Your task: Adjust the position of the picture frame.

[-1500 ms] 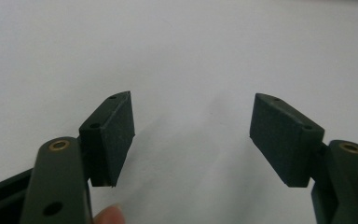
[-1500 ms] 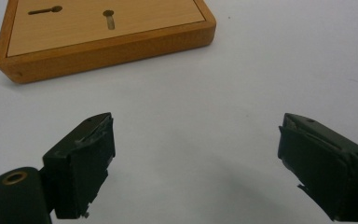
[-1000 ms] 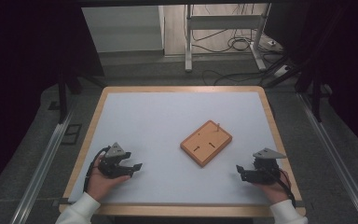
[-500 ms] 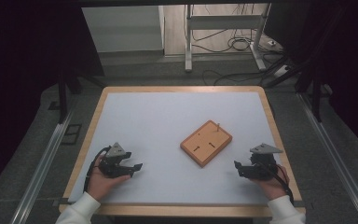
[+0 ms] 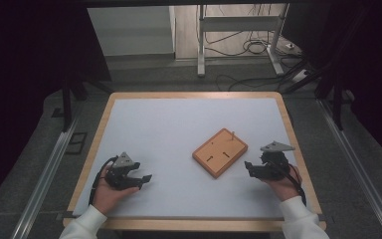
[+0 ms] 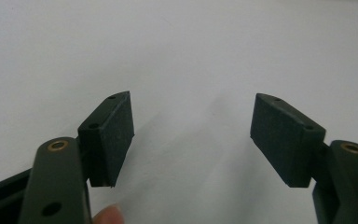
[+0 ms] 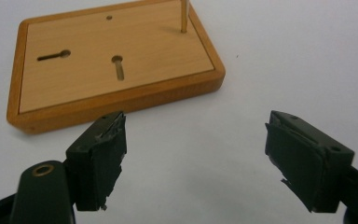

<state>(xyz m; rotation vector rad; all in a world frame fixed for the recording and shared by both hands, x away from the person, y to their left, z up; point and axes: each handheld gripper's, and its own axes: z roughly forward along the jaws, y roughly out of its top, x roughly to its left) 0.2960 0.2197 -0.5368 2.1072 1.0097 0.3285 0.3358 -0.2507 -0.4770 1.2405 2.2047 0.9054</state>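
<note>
An orange wooden board (image 5: 220, 152) lies flat right of the table's middle, with a thin upright peg (image 5: 233, 134) at its far corner and two keyhole slots in its top. My right gripper (image 5: 248, 168) hovers just right of the board, open and pointing at it. In the right gripper view the board (image 7: 114, 60) and its peg (image 7: 183, 16) lie close ahead of the right gripper (image 7: 196, 158); its jaws have just been closing a little, with nothing between them. My left gripper (image 5: 142, 180) rests open near the front left, with bare white surface between its jaws (image 6: 193, 135).
The white table top has a wooden rim (image 5: 194, 94). Behind the table stand a metal frame (image 5: 201, 40) and loose cables (image 5: 251, 47) on the floor. Metal rails (image 5: 45, 174) run along both sides of the table.
My right gripper has moved left toward the wooden board and risen slightly. The left gripper and the board have stayed where they were.
</note>
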